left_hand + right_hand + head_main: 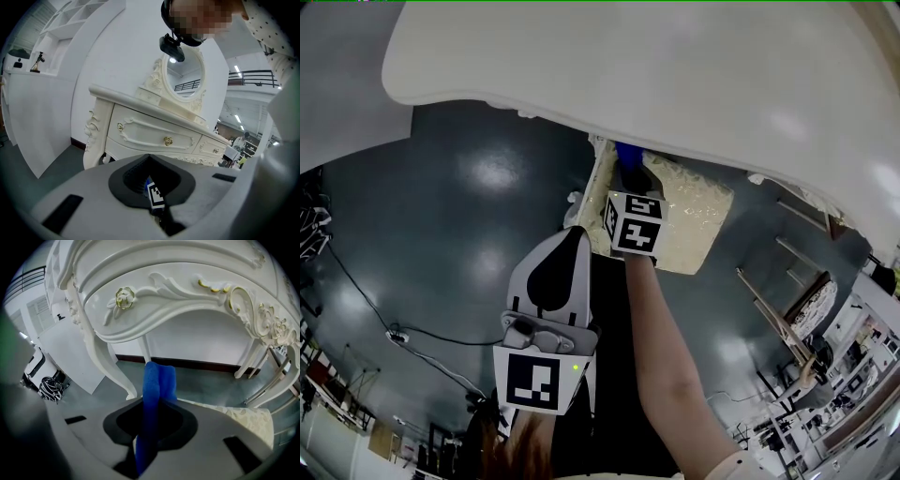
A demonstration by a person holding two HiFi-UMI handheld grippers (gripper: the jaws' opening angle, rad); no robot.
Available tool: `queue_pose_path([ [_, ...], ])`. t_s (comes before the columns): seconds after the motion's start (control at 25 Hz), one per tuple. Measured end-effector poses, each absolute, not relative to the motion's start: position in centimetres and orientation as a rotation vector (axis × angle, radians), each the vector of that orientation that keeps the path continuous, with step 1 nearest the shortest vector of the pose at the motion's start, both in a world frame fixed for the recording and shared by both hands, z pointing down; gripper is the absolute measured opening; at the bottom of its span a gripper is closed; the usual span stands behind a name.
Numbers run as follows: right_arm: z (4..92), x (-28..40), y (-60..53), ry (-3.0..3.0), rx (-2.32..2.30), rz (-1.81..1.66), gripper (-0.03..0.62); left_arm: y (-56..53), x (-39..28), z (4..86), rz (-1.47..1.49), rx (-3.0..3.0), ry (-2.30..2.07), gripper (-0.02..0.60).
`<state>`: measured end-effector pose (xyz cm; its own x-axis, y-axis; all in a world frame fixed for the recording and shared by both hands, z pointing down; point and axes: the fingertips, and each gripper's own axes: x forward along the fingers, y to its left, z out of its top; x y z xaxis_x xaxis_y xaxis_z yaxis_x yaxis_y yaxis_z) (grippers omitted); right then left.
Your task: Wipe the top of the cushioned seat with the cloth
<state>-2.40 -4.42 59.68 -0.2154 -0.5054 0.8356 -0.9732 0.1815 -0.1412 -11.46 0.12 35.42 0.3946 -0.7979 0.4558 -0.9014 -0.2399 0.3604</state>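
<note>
The head view looks steeply down over the white bench (675, 75) onto the cushioned seat (698, 220). The left gripper view faces the bench's front from farther back (tilted upward). The right gripper view sits close below that front, sharing the seat's corner.

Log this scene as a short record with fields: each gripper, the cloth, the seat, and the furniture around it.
Left gripper: jaws together, empty
Right gripper: jaws clamped on blue cloth
Cushioned seat: cream, patterned, partly under white dressing table
Cloth position: over the seat's far edge; contact unclear
</note>
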Motion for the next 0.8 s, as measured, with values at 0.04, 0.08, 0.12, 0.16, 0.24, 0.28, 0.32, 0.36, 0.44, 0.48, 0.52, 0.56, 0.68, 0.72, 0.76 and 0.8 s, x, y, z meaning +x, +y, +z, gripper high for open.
queue_pose_path([
  [0.04, 59.7, -2.6, -4.5, -1.819, 1.389, 0.926, 0.061, 0.1, -11.6, 35.5, 0.236, 2.083, -1.45, -0.002],
  [0.08, 59.7, -2.8, -4.6, -1.821, 1.386, 0.925, 0.061, 0.1, -11.7, 35.5, 0.236, 2.081, -1.452, -0.002],
  [0.12, 59.8, -3.0, -4.6, -1.824, 1.383, 0.924, 0.061, 0.0, -11.8, 35.5, 0.236, 2.08, -1.454, -0.002],
  [0.16, 59.8, -3.1, -4.7, -1.827, 1.379, 0.924, 0.061, 0.0, -11.9, 35.5, 0.236, 2.078, -1.457, -0.002],
  [0.24, 59.8, -3.5, -4.8, -1.834, 1.37, 0.923, 0.061, 0.0, -12.1, 35.5, 0.234, 2.075, -1.463, -0.002],
  [0.28, 59.8, -3.8, -4.8, -1.84, 1.364, 0.923, 0.061, 0.0, -12.2, 35.5, 0.232, 2.074, -1.466, -0.002],
  [0.32, 59.8, -4.1, -4.8, -1.846, 1.355, 0.923, 0.061, 0.0, -12.3, 35.4, 0.231, 2.073, -1.469, -0.002],
  [0.36, 59.8, -4.5, -4.8, -1.853, 1.345, 0.921, 0.061, 0.0, -12.4, 35.5, 0.23, 2.072, -1.471, -0.002],
  [0.44, 59.9, -5.3, -4.8, -1.868, 1.32, 0.916, 0.061, 0.0, -12.6, 35.5, 0.229, 2.071, -1.477, -0.002],
  [0.48, 60.0, -5.8, -4.8, -1.876, 1.306, 0.913, 0.061, 0.0, -12.8, 35.6, 0.23, 2.069, -1.479, -0.002],
  [0.52, 60.0, -6.2, -4.8, -1.883, 1.293, 0.91, 0.061, 0.0, -12.9, 35.6, 0.23, 2.066, -1.482, -0.002],
  [0.56, 60.0, -6.5, -4.8, -1.889, 1.282, 0.909, 0.061, 0.0, -13.0, 35.6, 0.231, 2.064, -1.485, -0.002],
  [0.68, 60.2, -6.9, -4.8, -1.9, 1.26, 0.907, 0.061, 0.0, -13.0, 35.6, 0.235, 2.06, -1.495, -0.002],
  [0.72, 60.3, -6.9, -4.8, -1.902, 1.256, 0.905, 0.061, 0.0, -13.0, 35.6, 0.236, 2.058, -1.498, -0.002],
  [0.76, 60.3, -6.8, -4.8, -1.905, 1.252, 0.903, 0.061, 0.0, -13.0, 35.7, 0.238, 2.056, -1.501, -0.002],
  [0.8, 60.3, -6.9, -4.8, -1.907, 1.249, 0.901, 0.061, 0.1, -13.0, 35.7, 0.24, 2.055, -1.503, -0.002],
])
